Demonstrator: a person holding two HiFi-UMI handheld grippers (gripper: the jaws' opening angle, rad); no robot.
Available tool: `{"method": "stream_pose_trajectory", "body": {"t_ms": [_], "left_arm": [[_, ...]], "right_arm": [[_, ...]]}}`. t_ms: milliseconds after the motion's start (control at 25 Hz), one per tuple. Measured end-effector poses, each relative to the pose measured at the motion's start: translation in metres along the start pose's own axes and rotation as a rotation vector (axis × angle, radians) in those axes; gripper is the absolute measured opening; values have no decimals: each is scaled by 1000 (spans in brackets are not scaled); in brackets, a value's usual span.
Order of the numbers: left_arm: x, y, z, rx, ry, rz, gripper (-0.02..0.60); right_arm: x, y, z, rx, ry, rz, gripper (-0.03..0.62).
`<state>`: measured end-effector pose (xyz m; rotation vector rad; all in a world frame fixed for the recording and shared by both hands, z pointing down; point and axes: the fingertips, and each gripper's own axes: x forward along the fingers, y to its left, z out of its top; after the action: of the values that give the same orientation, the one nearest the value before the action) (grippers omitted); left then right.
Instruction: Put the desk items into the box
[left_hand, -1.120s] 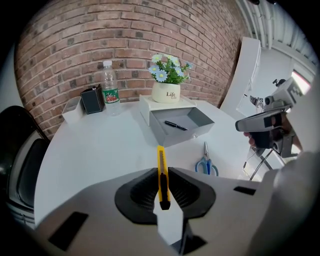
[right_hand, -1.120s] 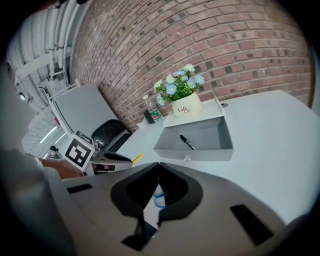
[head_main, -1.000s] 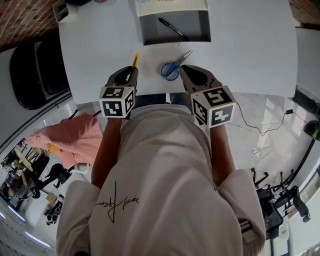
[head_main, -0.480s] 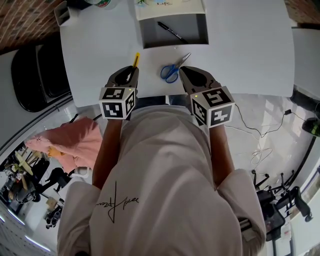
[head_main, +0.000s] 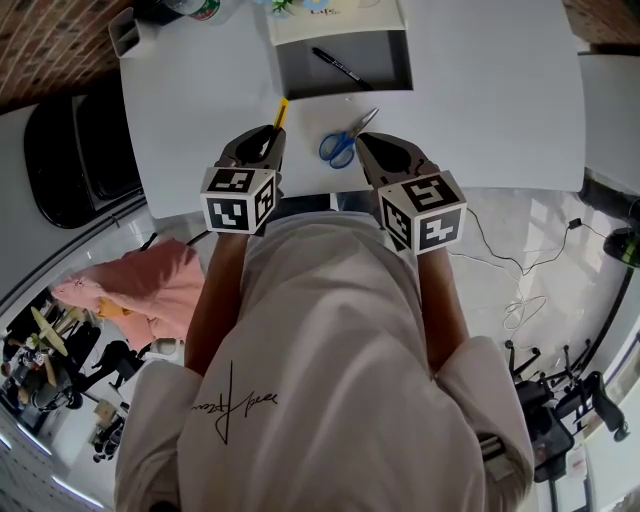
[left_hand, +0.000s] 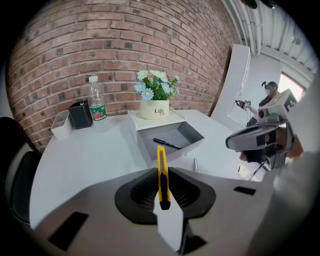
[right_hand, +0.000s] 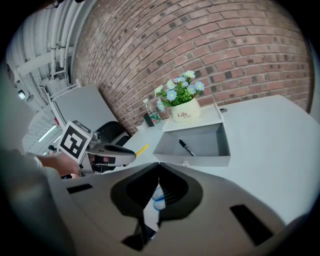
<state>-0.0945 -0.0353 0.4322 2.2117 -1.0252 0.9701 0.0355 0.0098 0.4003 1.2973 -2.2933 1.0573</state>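
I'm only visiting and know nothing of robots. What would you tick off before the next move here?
1. Yellow utility knife clamped between the left gripper's jaws: ok.
2. Knife blade retracted: cannot tell.
3. Grey box open, with room beside the black pen: ok.
4. Table bare between knife and box: ok.
5. Right gripper jaws shut, holding nothing: ok.
6. Blue-handled scissors boxed: not ok, they lie on the table.

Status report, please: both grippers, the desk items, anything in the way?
Left gripper shut on yellow knife. Right gripper shut, empty, near scissors on table. Pen in box. Nothing blocks the box.
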Motion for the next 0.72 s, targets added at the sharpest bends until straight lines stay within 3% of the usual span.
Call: {"method": "stream_pose_trajectory", "body": {"t_ms": [280,480,720], "left_arm": [[7,-8,11,30,-5,-27,63],[11,-11,14,142,14,-5,63],[15,-17,19,153,15,-28,63]], "right_arm": [[-3,0,0,8,-8,-5,26],[-6,-2,1,15,-16,-16,26],[-12,-5,0,29,-24,-33,26]]}}
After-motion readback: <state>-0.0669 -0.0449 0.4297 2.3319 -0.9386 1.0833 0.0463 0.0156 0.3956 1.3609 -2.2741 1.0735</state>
